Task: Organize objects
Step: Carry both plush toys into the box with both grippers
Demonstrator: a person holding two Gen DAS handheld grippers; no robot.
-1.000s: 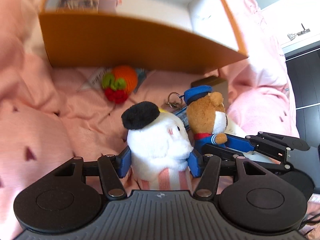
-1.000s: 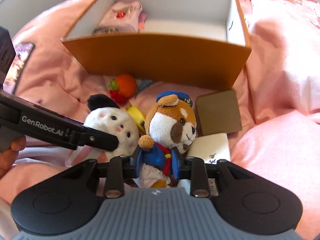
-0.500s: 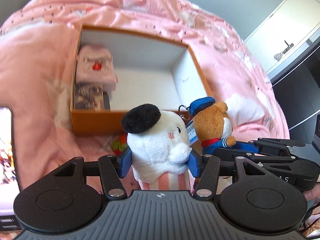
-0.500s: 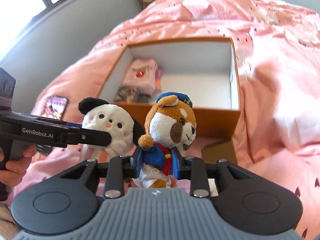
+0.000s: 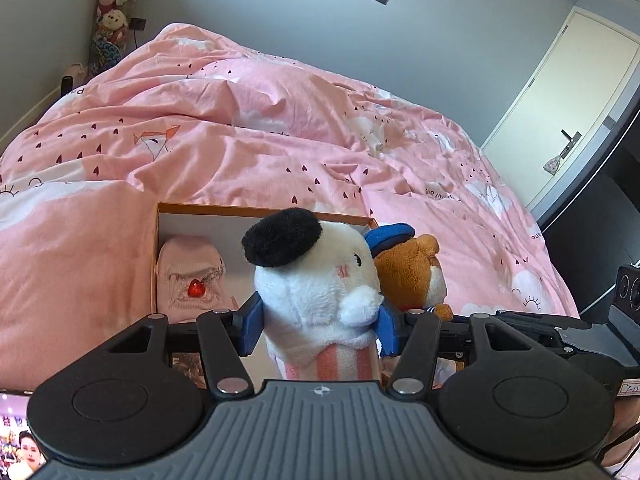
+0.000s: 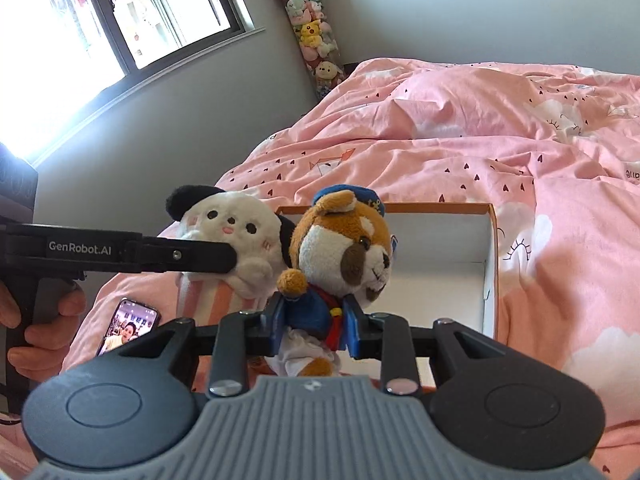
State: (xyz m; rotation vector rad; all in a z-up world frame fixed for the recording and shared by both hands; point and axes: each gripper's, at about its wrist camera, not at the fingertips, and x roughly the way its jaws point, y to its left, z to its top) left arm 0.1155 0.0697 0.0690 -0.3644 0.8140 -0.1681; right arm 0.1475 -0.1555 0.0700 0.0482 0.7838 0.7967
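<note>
Upright, white plush [image 5: 316, 280] and bear plush [image 6: 340, 256] face right.

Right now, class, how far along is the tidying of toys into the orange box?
Done: a pink pouch already lies inside the orange box. In hand: the left gripper is shut on the white plush, the right gripper on the bear plush, both held near the box. Left: lower each in and release. The phone remains on the pink duvet.
</note>
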